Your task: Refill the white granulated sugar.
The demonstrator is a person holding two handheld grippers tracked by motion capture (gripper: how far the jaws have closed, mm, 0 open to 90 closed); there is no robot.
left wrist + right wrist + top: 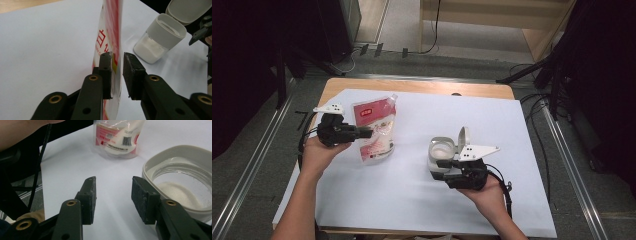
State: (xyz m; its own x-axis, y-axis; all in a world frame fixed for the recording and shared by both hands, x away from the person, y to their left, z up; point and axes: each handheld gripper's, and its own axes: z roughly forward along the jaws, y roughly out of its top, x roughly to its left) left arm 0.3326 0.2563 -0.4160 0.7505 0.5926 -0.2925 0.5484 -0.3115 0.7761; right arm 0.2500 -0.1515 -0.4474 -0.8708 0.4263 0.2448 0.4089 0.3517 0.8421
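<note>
The left gripper [117, 75] has its fingers around the pouch [374, 131] edge, not quite clamped. The pouch looks soft and slippery; grip high on the flat edge. The right gripper [113, 200] gapes empty beside the jar [441, 152].

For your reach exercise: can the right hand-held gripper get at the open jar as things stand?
Probably yes. The right hand-held gripper is open right beside the jar, with bare table between the jaws and nothing blocking; the lid is flipped back.

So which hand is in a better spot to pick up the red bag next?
Left. The left hand-held gripper already has its jaws on either side of the red bag's edge, with a small gap on one side. The right hand-held gripper sits open beside the white jar, away from the bag.
</note>
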